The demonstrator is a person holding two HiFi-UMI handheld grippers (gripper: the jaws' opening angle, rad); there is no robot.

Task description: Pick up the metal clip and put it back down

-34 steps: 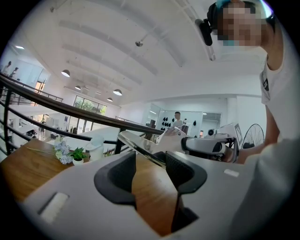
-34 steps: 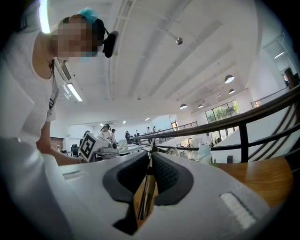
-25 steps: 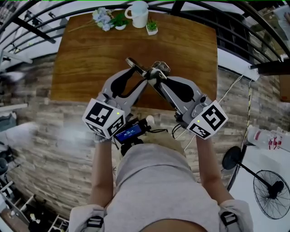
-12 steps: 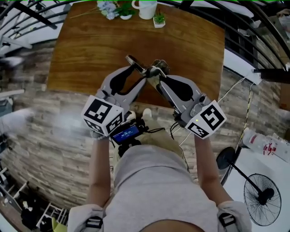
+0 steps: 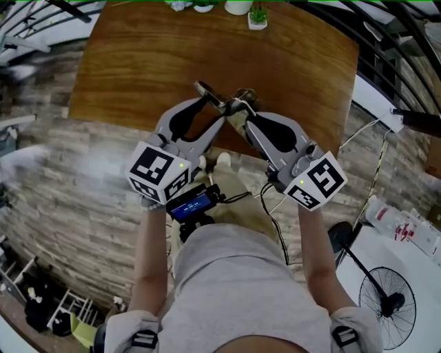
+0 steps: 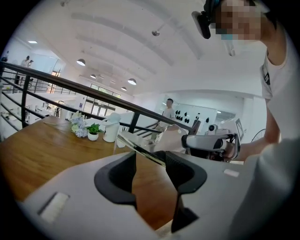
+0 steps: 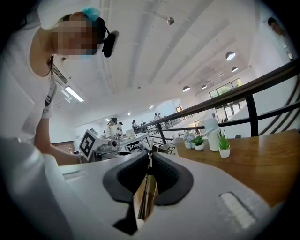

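The metal clip hangs in the air over the near part of the wooden table, held between both grippers, whose tips meet there. My right gripper is shut on it; in the right gripper view its brass-coloured plate stands edge-on between the pads, at the gripper. My left gripper comes in from the left. A thin metal arm of the clip crosses its jaw tips and sticks out up and left. The left gripper looks shut on that arm.
At the table's far edge stand a small potted plant and a white mug. A black railing runs behind the table. A floor fan and a cable lie to the right on the floor.
The table and the things on it have slid up in the head view. Both grippers stay tip to tip with the clip between them, nearly where they were.
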